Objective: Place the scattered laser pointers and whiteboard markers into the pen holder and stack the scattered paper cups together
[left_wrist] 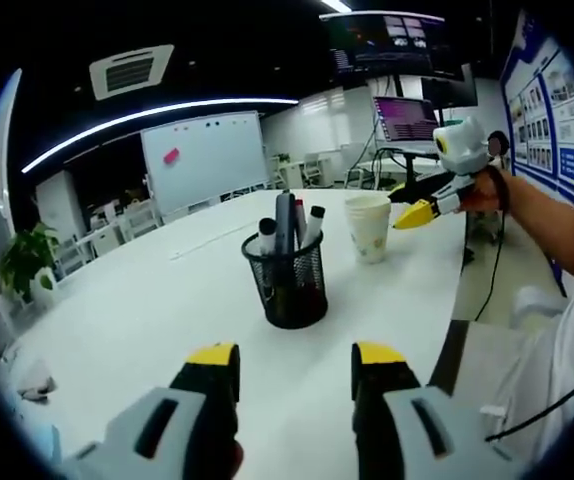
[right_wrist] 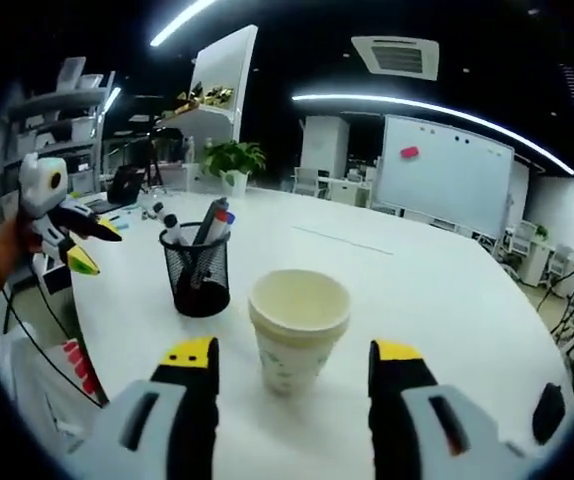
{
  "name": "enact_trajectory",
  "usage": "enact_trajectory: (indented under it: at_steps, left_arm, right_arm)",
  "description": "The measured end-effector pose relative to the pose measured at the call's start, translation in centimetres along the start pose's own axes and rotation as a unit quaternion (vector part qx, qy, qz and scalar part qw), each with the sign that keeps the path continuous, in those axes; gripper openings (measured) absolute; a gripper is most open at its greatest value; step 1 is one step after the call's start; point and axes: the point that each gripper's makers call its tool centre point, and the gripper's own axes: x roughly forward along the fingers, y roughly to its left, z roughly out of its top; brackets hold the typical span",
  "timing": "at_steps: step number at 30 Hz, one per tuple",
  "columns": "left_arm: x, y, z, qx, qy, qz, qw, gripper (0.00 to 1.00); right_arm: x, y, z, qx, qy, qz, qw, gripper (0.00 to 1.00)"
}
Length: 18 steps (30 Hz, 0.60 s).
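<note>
The black mesh pen holder [left_wrist: 292, 280], filled with markers [left_wrist: 285, 222], is seen upright on the white counter [left_wrist: 147, 310], with the stacked paper cups [right_wrist: 298, 338] just beside it. The left claw [left_wrist: 295, 372] is held released before the holder, and the right claw [right_wrist: 294, 362] is held released either side of the cups

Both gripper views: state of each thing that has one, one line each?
Black mesh pen holder: upright on the white table, holding markers and pens.
White paper cups: upright, stacked, mouth open, empty inside as far as visible.
Left gripper: open, holding nothing, above the table facing the holder.
Right gripper: open, jaws on either side of the cups, not gripping them.
</note>
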Motion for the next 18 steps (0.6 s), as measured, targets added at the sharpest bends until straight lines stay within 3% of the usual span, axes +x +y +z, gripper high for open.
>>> enact_trajectory:
  at_steps: [8, 13, 18]
  left_arm:
    - [-0.3, -0.4, 0.3, 0.009, 0.004, -0.003, 0.9999, 0.45]
    - [-0.4, -0.3, 0.3, 0.006, 0.01, 0.0, 0.9999, 0.45]
    - [-0.4, -0.6, 0.1, 0.008, 0.014, -0.004, 0.9999, 0.45]
  right_arm:
    - [-1.4, 0.6, -0.2, -0.009, 0.016, 0.016, 0.9997, 0.61]
    - [-2.4, 1.2, -1.3, 0.003, 0.059, 0.024, 0.998, 0.61]
    - [-2.9, 1.9, -1.4, -0.007, 0.069, 0.031, 0.9971, 0.61]
